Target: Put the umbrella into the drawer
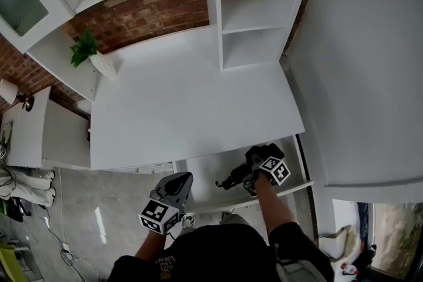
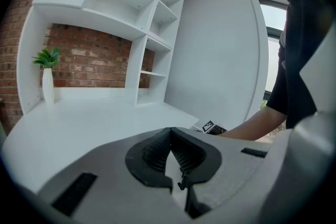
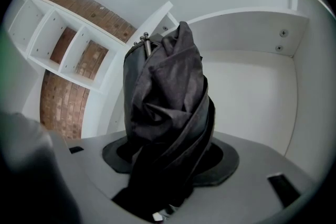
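The right gripper (image 1: 253,170) sits at the lower centre-right of the head view. Its jaws are clamped on a folded dark umbrella (image 3: 165,107), whose bunched cloth fills the gap between them. The umbrella lies low inside the open drawer (image 1: 203,176) under the white desk (image 1: 192,102), its free end pointing toward the left of the frame. Whether it touches the drawer floor cannot be told. In the right gripper view the drawer's white walls close in behind the umbrella.

The left gripper (image 2: 173,157) is at the lower left of centre in the head view, in front of the desk edge. Its jaws are pressed together with nothing between them.

A small green plant (image 1: 84,48) stands in a white vase at the upper left. White shelves (image 1: 254,16) rise at the upper middle.
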The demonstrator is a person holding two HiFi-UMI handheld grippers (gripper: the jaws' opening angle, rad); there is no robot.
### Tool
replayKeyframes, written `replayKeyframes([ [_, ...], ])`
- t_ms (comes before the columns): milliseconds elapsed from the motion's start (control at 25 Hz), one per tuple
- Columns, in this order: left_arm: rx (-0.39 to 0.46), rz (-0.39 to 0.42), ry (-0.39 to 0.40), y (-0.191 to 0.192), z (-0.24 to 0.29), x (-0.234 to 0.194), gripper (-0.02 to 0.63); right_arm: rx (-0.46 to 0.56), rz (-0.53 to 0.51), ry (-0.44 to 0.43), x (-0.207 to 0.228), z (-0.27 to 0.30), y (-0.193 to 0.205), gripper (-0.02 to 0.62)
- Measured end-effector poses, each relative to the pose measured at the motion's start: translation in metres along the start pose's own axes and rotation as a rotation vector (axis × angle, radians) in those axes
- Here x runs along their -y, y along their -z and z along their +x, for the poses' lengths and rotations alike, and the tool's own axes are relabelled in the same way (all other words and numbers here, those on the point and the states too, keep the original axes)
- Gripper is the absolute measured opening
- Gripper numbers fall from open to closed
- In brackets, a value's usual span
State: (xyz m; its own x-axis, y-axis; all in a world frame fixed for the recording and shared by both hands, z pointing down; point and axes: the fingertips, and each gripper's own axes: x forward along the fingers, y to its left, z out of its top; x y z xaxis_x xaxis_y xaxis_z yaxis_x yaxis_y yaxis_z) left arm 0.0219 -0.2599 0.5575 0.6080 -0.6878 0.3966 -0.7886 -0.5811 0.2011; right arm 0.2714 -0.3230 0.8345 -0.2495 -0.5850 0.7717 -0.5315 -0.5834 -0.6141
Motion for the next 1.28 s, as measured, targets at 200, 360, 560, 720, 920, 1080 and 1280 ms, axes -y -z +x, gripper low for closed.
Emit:
replayKeyframes([
  [200,-0.01,-0.007,0.0,0.002,0.003,-0.002,0.006,-0.017,0.018,0.053,0.007,0.009,0.002,0.261],
  [360,-0.015,-0.011,0.005,0.004,0.007,-0.005,0.006,-0.052,0.025,0.077,0.008,0.017,0.007,0.266],
  [560,-0.015,-0.008,0.02,0.002,0.012,-0.003,0.006,-0.06,0.036,0.091,0.012,0.019,0.008,0.276],
  [720,-0.019,-0.004,0.023,0.002,0.012,-0.005,0.006,-0.057,0.045,0.086,0.012,0.018,0.004,0.279],
  [920,-0.021,-0.002,0.029,0.003,0.011,-0.005,0.006,-0.058,0.036,0.066,0.011,0.015,0.004,0.279],
  [1080,-0.019,0.001,0.037,0.004,0.01,-0.003,0.006,-0.045,0.028,0.061,0.011,0.009,0.003,0.279],
  [1280,-0.008,-0.001,0.048,0.003,0.007,-0.002,0.006,-0.022,0.001,0.057,0.009,-0.003,0.003,0.279],
])
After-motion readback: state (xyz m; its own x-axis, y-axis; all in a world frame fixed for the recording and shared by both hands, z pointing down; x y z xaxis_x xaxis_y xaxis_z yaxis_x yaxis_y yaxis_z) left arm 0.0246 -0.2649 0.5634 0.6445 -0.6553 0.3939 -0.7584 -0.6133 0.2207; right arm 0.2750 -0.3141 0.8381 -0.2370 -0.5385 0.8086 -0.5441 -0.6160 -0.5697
